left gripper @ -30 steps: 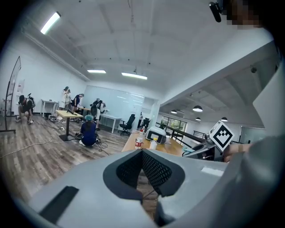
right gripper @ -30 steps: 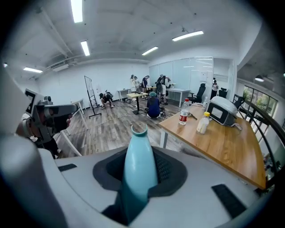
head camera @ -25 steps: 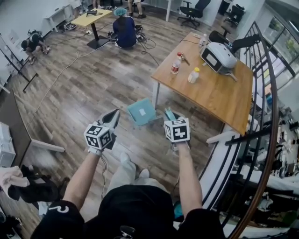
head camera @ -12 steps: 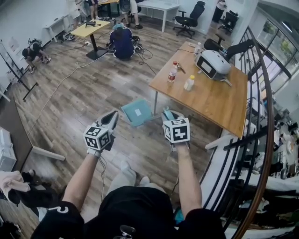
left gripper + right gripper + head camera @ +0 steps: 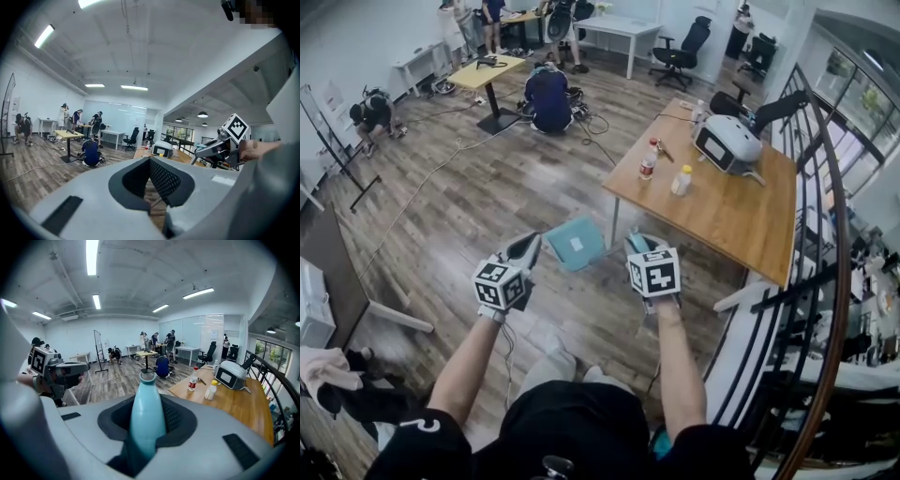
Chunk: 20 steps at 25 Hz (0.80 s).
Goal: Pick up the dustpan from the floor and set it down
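Note:
The light-blue dustpan (image 5: 577, 244) hangs over the wood floor just ahead of me, between the two grippers in the head view. Its pale blue handle (image 5: 147, 416) stands up between the jaws of my right gripper (image 5: 639, 241), which is shut on it; the handle's ring end (image 5: 147, 377) points away. The pan itself is hidden in the right gripper view. My left gripper (image 5: 525, 249) is held level to the left of the pan, apart from it. Its jaws meet with nothing between them (image 5: 150, 187).
A wooden table (image 5: 741, 202) stands close on the right with two bottles (image 5: 649, 157) and a grey device (image 5: 729, 142). A black railing (image 5: 825, 281) runs along the far right. A crouching person (image 5: 549, 92), cables and desks are farther off.
Both grippers have risen, and the dustpan has come up with the right one. The left gripper stays empty beside it.

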Available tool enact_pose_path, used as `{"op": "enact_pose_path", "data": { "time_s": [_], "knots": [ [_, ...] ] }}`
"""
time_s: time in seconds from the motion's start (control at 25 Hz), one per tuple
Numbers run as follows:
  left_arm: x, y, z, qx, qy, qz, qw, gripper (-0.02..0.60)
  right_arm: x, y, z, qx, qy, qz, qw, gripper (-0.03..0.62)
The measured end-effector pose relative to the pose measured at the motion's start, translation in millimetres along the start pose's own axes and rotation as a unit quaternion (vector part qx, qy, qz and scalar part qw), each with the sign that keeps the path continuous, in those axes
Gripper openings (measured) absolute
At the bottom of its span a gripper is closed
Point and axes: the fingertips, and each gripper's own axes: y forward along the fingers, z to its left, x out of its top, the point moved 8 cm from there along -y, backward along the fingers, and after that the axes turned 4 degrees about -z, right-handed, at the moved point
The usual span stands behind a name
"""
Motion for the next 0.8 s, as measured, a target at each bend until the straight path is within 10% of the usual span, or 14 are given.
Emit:
{"op": "enact_pose_path", "data": {
  "time_s": [0.8],
  "knots": [
    [-27,16,-20,-0.031,0.001,0.032,0.9990,-0.003,-45,-12,-20,-0.025,0.030,0.028,0.999,0.089]
  ]
}}
